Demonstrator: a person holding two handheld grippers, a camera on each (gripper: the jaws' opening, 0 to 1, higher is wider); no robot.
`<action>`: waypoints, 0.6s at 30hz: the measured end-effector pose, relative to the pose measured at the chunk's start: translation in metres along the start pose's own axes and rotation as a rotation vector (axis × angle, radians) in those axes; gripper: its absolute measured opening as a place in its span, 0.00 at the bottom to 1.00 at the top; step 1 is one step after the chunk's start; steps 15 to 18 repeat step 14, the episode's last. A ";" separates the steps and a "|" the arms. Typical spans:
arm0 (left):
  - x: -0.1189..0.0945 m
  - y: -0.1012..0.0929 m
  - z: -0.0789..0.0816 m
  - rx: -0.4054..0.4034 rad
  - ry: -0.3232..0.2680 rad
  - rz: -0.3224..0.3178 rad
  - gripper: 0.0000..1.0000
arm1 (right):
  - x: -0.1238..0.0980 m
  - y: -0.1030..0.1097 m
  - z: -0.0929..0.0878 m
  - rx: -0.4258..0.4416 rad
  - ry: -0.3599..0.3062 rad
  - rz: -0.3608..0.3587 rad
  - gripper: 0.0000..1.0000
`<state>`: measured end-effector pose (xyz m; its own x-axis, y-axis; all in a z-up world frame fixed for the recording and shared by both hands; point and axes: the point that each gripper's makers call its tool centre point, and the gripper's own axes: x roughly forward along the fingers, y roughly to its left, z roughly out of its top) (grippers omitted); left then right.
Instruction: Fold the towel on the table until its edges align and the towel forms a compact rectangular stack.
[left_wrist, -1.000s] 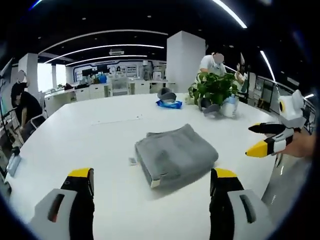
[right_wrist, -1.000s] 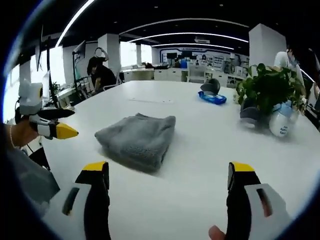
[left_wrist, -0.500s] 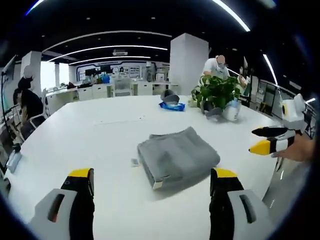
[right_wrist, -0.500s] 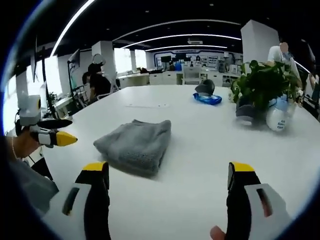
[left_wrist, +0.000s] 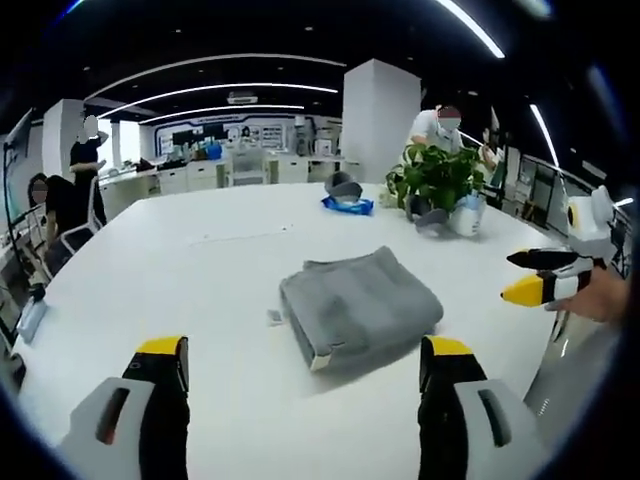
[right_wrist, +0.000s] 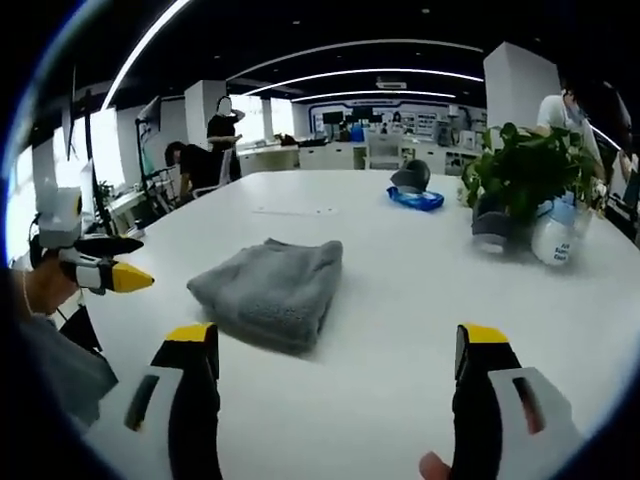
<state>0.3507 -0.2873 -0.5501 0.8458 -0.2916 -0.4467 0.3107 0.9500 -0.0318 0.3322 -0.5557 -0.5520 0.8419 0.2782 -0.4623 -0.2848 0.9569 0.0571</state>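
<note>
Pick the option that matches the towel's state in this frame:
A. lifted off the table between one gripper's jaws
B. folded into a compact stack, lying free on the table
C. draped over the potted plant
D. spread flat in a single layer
B: the grey towel lies folded in layers on the white table, with the left gripper and right gripper both open and clear of it.

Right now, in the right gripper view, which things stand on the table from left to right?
Left gripper → folded grey towel → blue packet → potted plant → white bottle.
</note>
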 end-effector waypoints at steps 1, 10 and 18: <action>0.000 0.000 0.000 -0.001 0.000 0.002 0.98 | 0.000 0.000 0.000 0.000 0.001 -0.002 0.99; -0.002 0.004 -0.008 -0.004 0.027 0.012 0.95 | -0.004 -0.004 0.006 0.033 -0.023 -0.015 0.98; -0.003 0.003 -0.011 -0.006 0.044 0.009 0.94 | -0.003 -0.001 0.005 0.025 -0.020 -0.008 0.97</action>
